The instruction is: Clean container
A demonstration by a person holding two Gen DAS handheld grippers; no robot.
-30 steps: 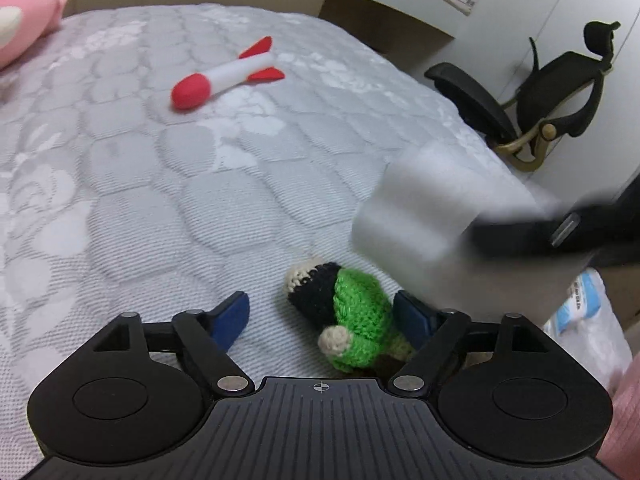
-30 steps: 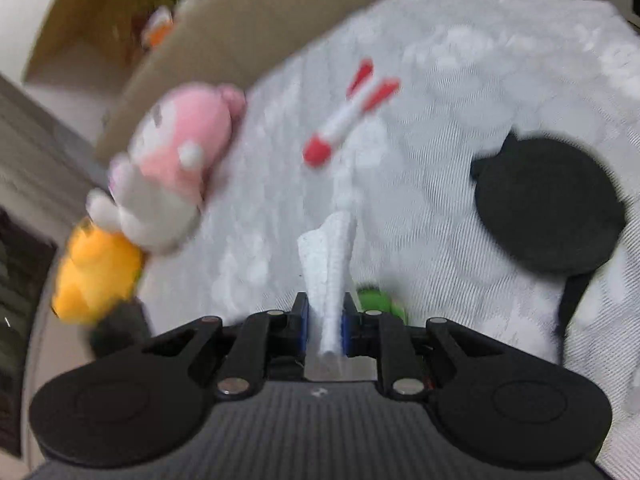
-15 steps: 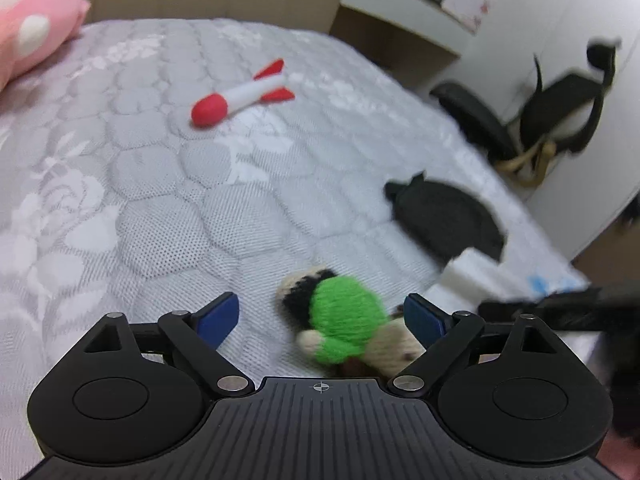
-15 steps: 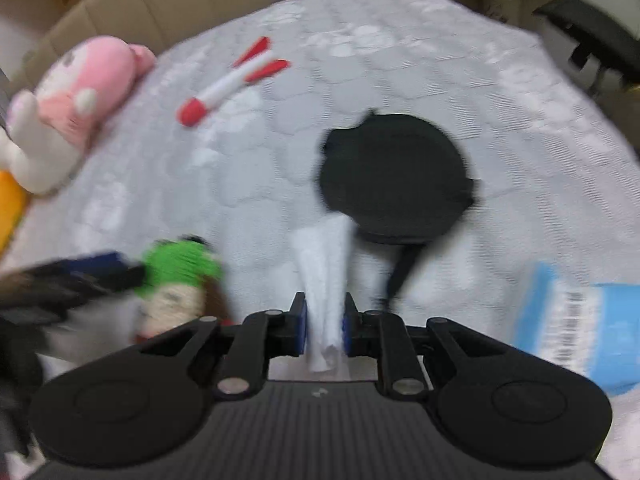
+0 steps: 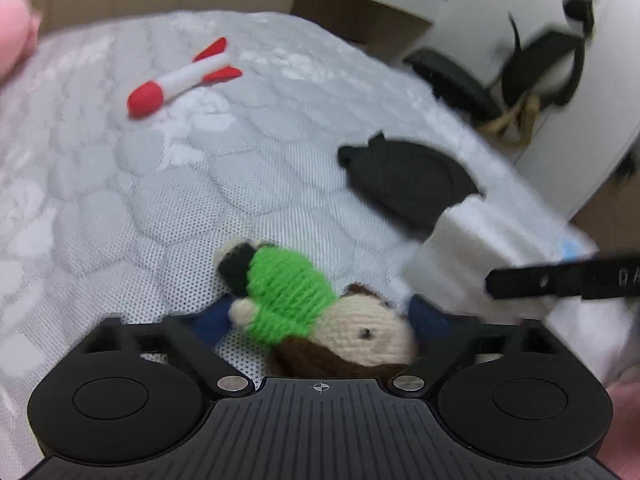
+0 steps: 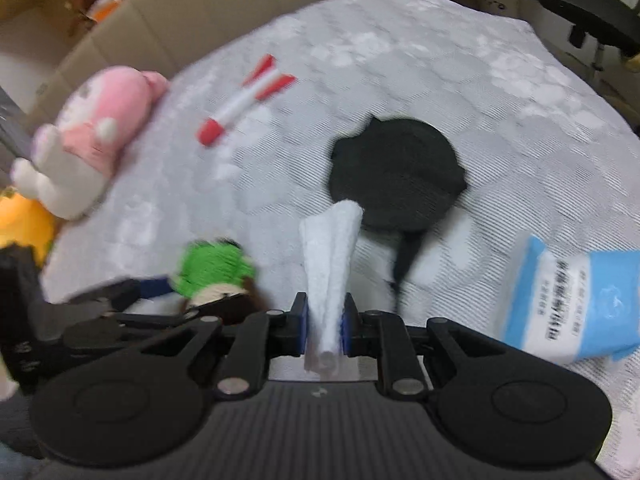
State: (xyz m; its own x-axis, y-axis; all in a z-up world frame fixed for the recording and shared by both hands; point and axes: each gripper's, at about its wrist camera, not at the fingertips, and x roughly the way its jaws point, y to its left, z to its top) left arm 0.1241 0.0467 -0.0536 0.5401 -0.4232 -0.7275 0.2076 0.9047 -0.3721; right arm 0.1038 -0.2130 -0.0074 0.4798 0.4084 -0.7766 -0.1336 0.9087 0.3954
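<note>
Low in frame, the left gripper (image 5: 320, 316) spreads wide around a knitted doll (image 5: 320, 316) — the right gripper (image 6: 323, 326) pinches a white wipe (image 6: 330, 264).

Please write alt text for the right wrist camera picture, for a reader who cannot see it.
The right gripper is shut on a folded white wipe that points toward a flat round black object on a grey quilted bed. To the left, the left gripper reaches a green knitted doll; a blue wipe pack lies to the right.
</note>
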